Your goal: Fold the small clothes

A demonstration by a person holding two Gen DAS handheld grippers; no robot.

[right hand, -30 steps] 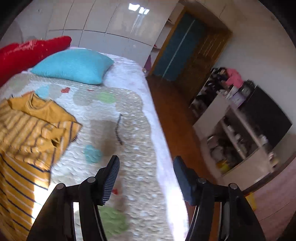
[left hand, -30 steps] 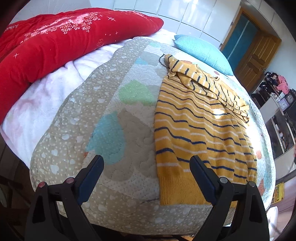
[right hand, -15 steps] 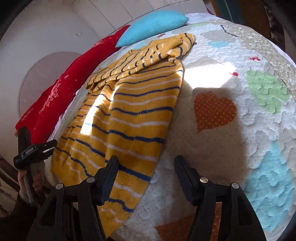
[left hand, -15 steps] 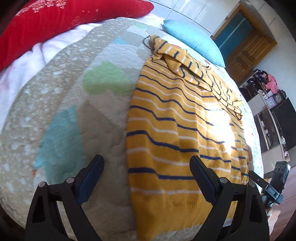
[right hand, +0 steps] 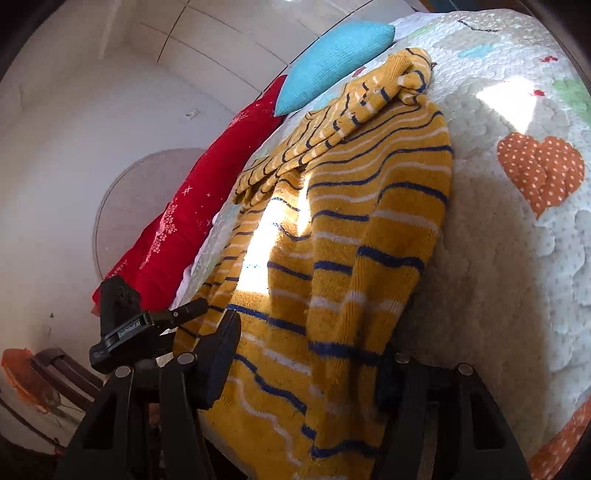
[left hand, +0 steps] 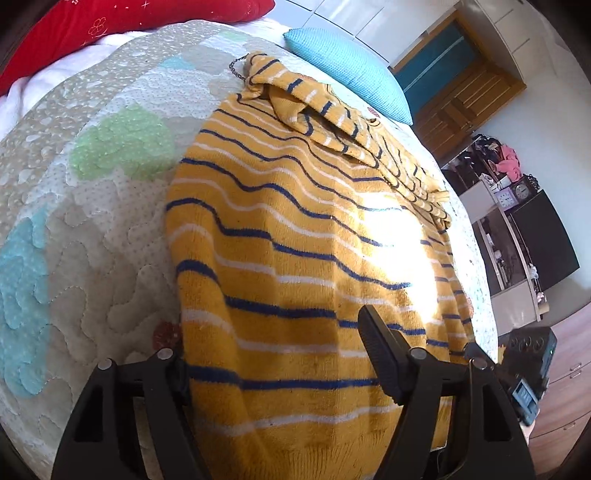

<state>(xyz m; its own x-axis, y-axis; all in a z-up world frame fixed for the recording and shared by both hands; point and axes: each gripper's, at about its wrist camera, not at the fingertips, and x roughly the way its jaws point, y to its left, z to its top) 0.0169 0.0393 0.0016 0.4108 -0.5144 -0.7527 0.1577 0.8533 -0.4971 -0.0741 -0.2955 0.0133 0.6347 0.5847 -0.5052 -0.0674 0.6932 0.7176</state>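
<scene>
A yellow sweater (left hand: 295,240) with blue and white stripes lies flat on the quilted bed cover (left hand: 74,221), its sleeves folded across the chest at the far end. My left gripper (left hand: 280,354) is open and straddles the sweater's near left hem corner. My right gripper (right hand: 306,354) is open and straddles the near right hem corner of the sweater (right hand: 351,240). Each gripper shows in the other's view: the right one (left hand: 524,373), the left one (right hand: 147,325).
A blue pillow (left hand: 347,66) and a red duvet (left hand: 110,22) lie at the far end of the bed. A wooden door (left hand: 461,92) and shelving with clutter (left hand: 517,206) stand to the right. The bed edge runs just under both grippers.
Both grippers have moved in low to the sweater's near hem, one at each corner. The right gripper swung from facing the room to facing the bed.
</scene>
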